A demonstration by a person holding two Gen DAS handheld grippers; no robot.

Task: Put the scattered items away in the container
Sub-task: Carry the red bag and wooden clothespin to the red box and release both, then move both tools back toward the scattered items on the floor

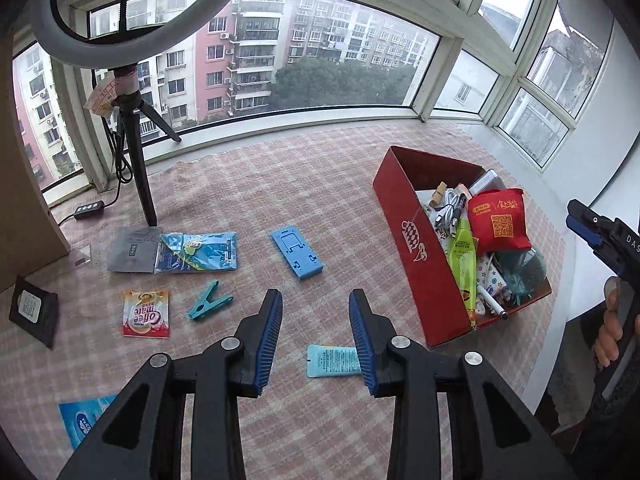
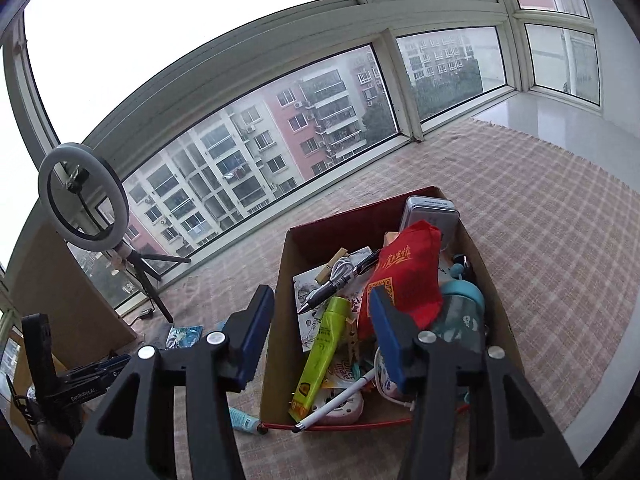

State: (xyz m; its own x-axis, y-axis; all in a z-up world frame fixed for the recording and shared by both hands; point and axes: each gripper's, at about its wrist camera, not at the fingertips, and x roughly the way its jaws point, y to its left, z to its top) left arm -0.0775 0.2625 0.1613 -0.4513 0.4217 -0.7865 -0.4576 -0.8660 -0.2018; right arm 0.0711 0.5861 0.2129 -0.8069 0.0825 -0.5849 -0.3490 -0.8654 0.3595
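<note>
From the left wrist view, a pink checked cloth (image 1: 320,184) covers the desk, which sits in a corner of tall windows (image 1: 312,52) facing apartment blocks. The red box (image 1: 416,240) stands to the right, already packed with a red bag (image 1: 498,220), a green tube (image 1: 464,264), a white cable (image 1: 450,206) and a pen (image 1: 494,304). Left of the box lie one blue phone stand (image 1: 298,254), one teal clip (image 1: 208,300), one coffee sachet (image 1: 146,314), one blue packet (image 1: 198,252) and one grey packet (image 1: 134,250). One light-blue tube (image 1: 332,360) lies just in front of the box. Farther left of the box stands one ring light (image 1: 132,12) on a tripod. The left tool (image 1: 316,332) hangs with its fingers apart, empty.

From the right wrist view, the same cloth (image 2: 540,208) and windows (image 2: 280,140) show. The right tool (image 2: 320,332) hovers over the box (image 2: 276,320) with its fingers spread wide, holding nothing.
</note>
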